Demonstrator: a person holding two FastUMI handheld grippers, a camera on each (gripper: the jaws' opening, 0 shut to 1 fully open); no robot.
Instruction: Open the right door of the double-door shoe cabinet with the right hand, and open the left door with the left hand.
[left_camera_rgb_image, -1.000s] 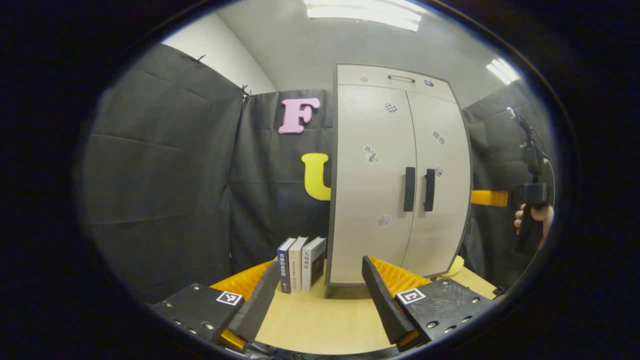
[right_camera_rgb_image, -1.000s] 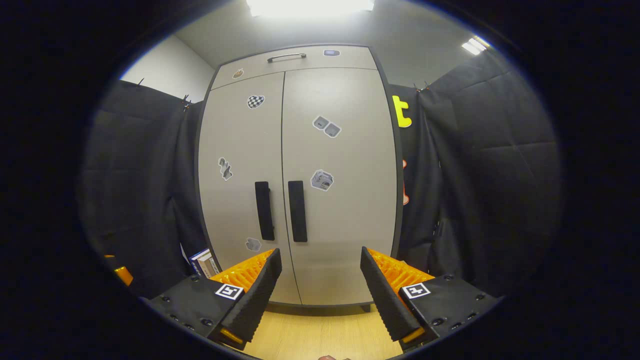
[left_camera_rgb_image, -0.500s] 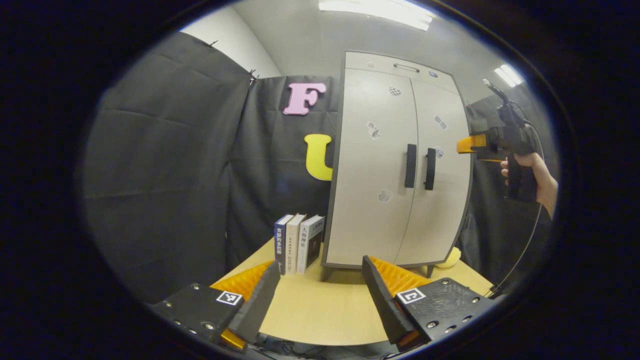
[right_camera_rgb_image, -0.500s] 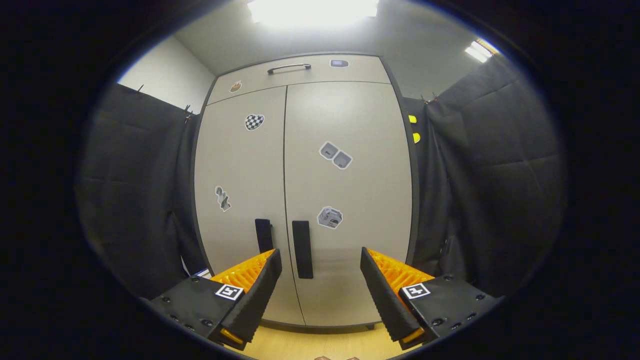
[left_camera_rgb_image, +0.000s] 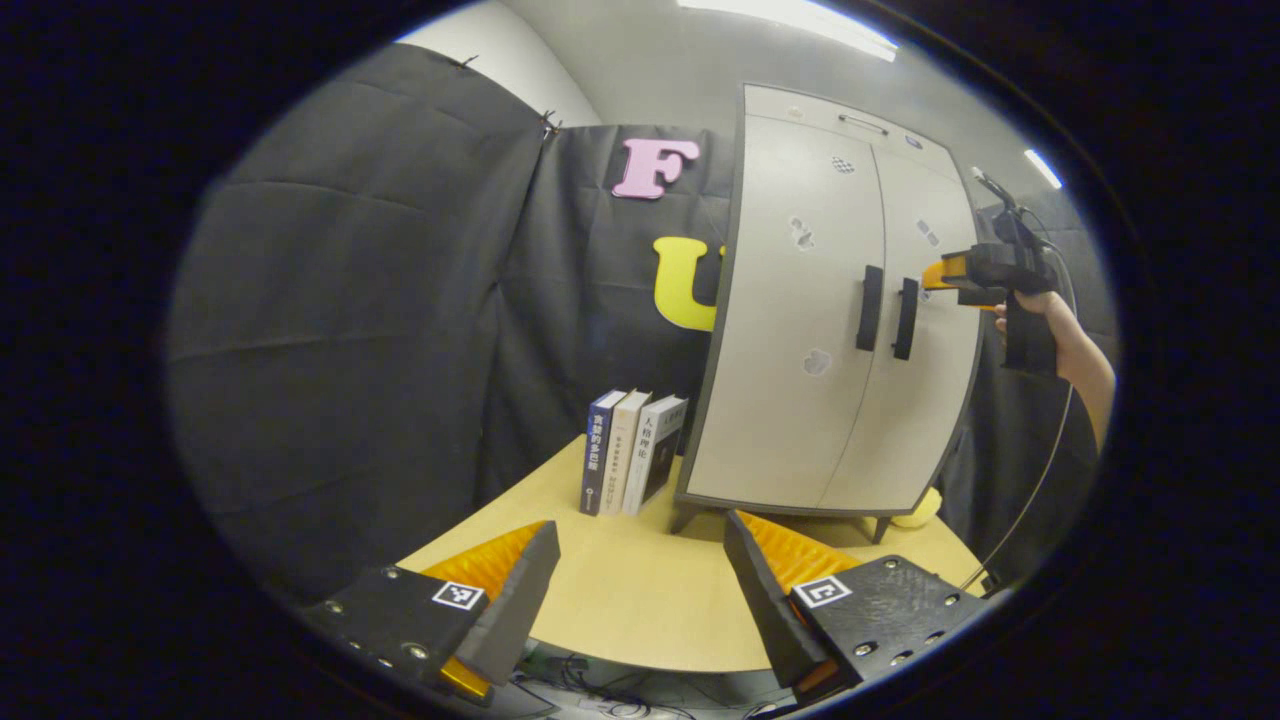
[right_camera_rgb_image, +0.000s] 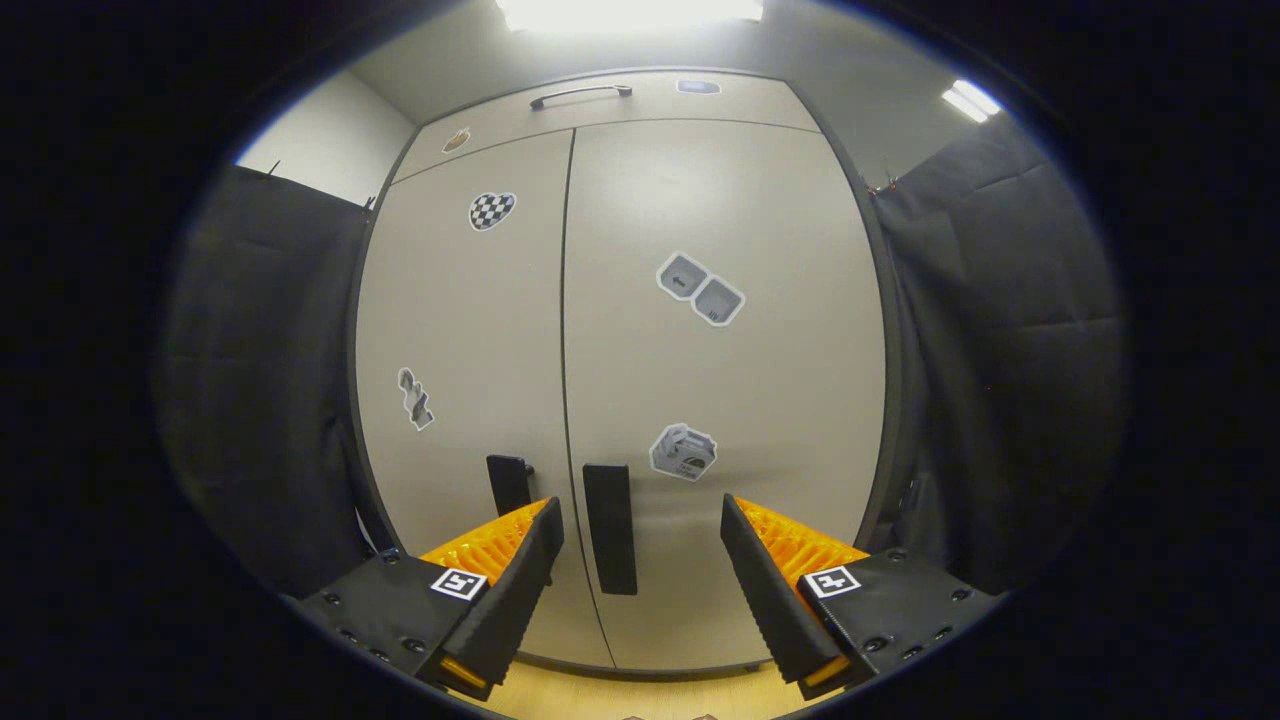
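A pale grey double-door shoe cabinet stands on the wooden table with both doors closed. Each door carries a black vertical handle beside the centre seam: the left handle and the right handle. In the right gripper view, my right gripper is open, close before the cabinet, with the right handle showing between its fingers. In the left gripper view, a hand holds the right gripper just right of the right handle. My left gripper is open over the table's near edge, well short of the cabinet.
Three books stand upright on the table left of the cabinet. A yellow object lies by the cabinet's right foot. A cable hangs from the right gripper. Cables lie below the table's near edge.
My right gripper has moved closer to the cabinet, so the doors and the right handle look larger between its fingers. My left gripper has drawn back and swung left, showing more table.
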